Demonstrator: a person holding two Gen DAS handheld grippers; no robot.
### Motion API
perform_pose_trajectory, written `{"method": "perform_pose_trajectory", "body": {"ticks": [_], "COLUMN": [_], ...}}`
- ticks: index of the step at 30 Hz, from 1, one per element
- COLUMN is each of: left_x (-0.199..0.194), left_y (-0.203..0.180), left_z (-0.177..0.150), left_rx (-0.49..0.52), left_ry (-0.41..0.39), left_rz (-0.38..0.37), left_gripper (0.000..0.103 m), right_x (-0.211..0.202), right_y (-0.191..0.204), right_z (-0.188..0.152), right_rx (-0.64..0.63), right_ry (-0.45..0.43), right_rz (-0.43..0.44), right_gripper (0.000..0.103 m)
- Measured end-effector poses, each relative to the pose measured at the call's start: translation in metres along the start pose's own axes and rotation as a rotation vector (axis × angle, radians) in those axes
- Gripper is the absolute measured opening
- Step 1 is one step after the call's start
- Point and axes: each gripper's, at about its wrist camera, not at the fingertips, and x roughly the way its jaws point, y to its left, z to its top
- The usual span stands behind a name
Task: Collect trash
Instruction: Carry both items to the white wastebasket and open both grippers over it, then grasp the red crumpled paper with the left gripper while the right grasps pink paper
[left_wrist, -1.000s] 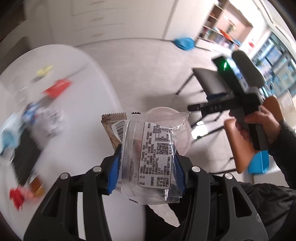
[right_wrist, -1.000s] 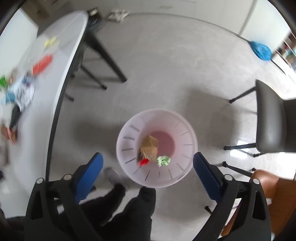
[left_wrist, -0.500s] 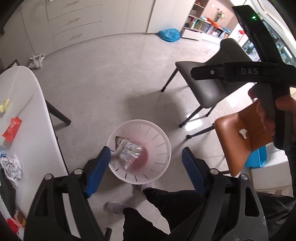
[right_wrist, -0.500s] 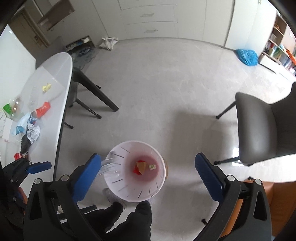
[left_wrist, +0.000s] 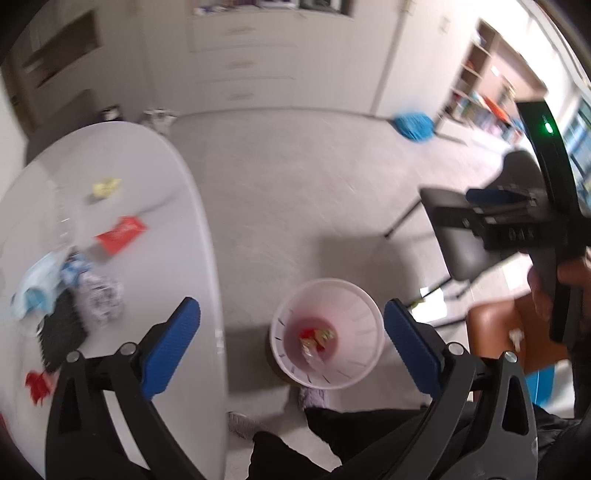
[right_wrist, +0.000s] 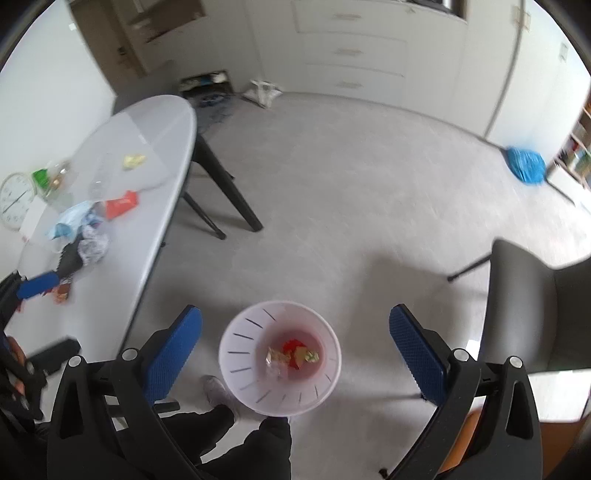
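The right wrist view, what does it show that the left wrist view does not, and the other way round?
Only the right wrist view shows the wall clock lying on the table and the table's black legs. Only the left wrist view shows the orange chair and the right gripper. Both show the white bin, the red wrapper and the blue bag.

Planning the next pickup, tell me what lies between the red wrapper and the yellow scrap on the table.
Bare tabletop: both wrist views show nothing between the red wrapper and the yellow scrap on the table.

Left tongs (left_wrist: 291, 347) spread wide, empty, pointing down. Right tongs (right_wrist: 295, 350) likewise, held alongside.
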Motion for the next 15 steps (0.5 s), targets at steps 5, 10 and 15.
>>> {"method": "perform_pose_trajectory", "body": {"ticks": [5, 10, 15], "left_x": [-0.026, -0.051, -0.068], "left_y": [0.035, 0.08, 0.119], "left_z": [-0.01, -0.029, -0.056], "left_rx": [-0.103, -0.202, -0.278], "left_ry": [-0.032, -0.058, -0.071], "left_rz": [0.099, 0.174, 0.247], "left_gripper": [0.095, 0.095, 0.095], "right_x": [-0.015, -0.019, -0.015], "right_y": [0.041, 0.087, 0.14], "right_z": [0.015, 0.025, 0.034], "right_rx": [-0.081, -0.16, -0.22], "right_ry": [-0.055, -0.077, -0.079], "right_rz": [0.061, 0.114, 0.175], "right_gripper": [0.101, 0.101, 0.101]}}
